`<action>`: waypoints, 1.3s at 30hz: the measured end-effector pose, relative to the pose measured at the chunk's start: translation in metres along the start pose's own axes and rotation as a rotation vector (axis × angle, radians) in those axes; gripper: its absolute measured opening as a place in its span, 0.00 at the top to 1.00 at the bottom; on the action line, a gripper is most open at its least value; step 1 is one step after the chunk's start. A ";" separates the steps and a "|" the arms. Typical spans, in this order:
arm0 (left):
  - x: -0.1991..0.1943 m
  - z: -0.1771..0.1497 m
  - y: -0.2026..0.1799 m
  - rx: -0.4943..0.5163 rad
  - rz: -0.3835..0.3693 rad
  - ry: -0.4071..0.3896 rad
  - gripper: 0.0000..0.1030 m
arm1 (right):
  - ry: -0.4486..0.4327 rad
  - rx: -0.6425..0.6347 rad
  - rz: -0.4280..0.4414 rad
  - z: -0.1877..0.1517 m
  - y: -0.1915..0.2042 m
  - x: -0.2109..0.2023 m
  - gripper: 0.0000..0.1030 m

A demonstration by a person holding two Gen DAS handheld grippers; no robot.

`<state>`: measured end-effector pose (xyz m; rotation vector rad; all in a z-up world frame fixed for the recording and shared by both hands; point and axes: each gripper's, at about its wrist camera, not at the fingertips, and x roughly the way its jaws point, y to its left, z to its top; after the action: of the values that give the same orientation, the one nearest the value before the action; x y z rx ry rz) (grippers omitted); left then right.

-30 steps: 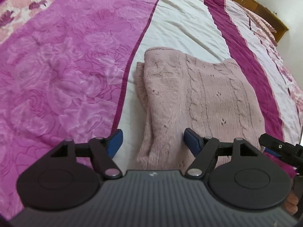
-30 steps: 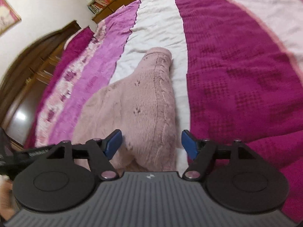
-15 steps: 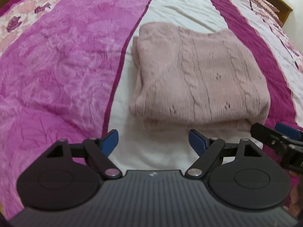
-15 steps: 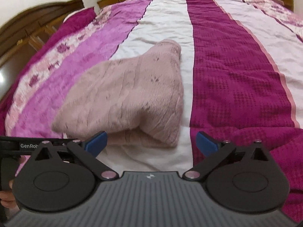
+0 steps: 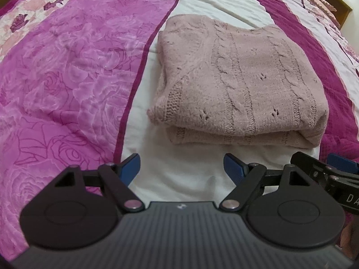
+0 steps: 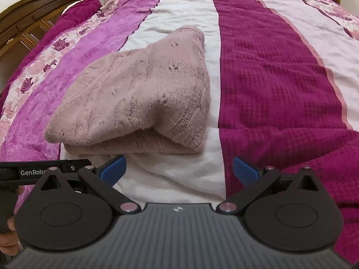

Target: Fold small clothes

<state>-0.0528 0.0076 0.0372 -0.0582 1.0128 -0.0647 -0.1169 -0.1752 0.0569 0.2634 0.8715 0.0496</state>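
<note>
Lying folded on the white stripe of the bedspread, the pink knit sweater sits just beyond the left gripper and right gripper, both spread wide and empty.

A folded pink sweater lies on the bed's white stripe. The right gripper hovers near it, jaws wide, nothing between.

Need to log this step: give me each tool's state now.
Left tool: open, holding nothing; the folded pink sweater lies ahead of it.
Right tool: open wide, holding nothing.
</note>
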 end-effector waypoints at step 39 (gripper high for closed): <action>0.000 -0.004 -0.009 0.058 -0.008 -0.033 0.20 | 0.026 0.026 0.003 -0.003 -0.006 0.012 0.00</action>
<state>-0.0564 -0.0017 0.0360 -0.0105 0.9772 -0.1000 -0.1119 -0.1786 0.0448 0.2886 0.8983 0.0451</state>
